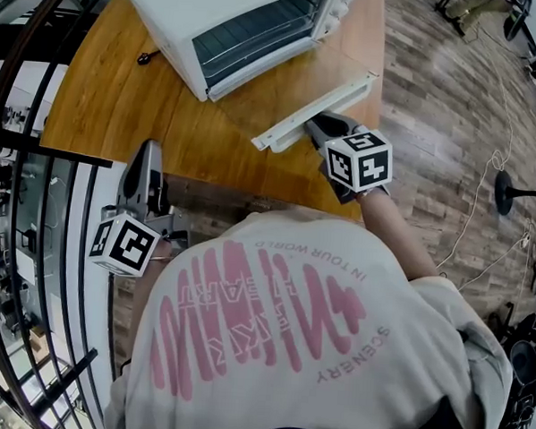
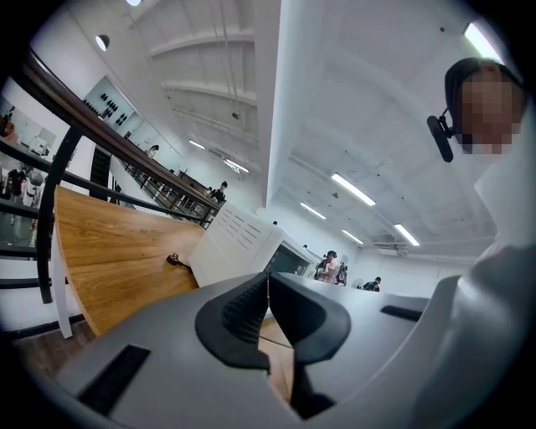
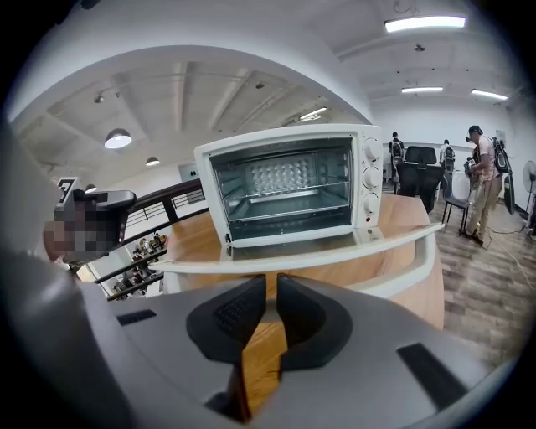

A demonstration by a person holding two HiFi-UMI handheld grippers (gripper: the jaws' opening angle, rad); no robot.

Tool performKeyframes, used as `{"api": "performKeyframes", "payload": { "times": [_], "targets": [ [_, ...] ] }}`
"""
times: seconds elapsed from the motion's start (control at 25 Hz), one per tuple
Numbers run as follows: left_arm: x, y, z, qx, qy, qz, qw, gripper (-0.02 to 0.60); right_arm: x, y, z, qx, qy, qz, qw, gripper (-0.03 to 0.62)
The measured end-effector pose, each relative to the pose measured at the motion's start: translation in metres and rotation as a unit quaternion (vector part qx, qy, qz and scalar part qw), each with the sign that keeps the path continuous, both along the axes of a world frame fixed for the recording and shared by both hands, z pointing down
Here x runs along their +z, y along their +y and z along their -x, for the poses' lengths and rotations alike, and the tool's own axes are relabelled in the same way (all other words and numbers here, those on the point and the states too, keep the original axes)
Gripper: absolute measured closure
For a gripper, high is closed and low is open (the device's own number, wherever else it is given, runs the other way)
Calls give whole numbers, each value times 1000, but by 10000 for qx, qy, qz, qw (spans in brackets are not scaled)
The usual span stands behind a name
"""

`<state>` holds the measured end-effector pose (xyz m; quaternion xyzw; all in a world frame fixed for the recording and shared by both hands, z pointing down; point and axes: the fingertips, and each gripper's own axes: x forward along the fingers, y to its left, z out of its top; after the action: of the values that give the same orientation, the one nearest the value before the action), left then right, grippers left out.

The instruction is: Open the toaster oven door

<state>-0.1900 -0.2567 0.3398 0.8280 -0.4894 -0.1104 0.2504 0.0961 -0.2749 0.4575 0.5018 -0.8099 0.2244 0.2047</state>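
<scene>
- The toaster oven (image 1: 233, 28) sits toward the far side of the tabletop (image 1: 112, 111). Its door (image 1: 332, 100) is already swung down, lying about level and pointing toward the person.
- The right gripper (image 1: 324, 129) is at the door's front edge, its jaws slightly parted with nothing between them. The handle (image 3: 318, 251) runs crosswise just ahead of the tips and a little above them.
- The left gripper (image 1: 147, 158) hangs by the near tabletop edge, well apart from the door, with its jaws pressed together and empty. The right hand is clearly nearer.
</scene>
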Motion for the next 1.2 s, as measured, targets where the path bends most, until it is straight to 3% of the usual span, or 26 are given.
{"api": "performKeyframes", "payload": {
  "times": [0.28, 0.64, 1.2],
  "targets": [
    [8, 1, 11, -50, -62, 129, 9999, 558, 11, 5, 1, 68, 34, -41, 10000, 539],
    [15, -3, 14, 32, -152, 180, 9997, 558, 42, 15, 2, 62, 23, 234, 9997, 534],
    [20, 12, 20, -147, -447, 350, 9983, 558, 74, 20, 2, -304, 407, 146, 9986, 533]
  ]
}}
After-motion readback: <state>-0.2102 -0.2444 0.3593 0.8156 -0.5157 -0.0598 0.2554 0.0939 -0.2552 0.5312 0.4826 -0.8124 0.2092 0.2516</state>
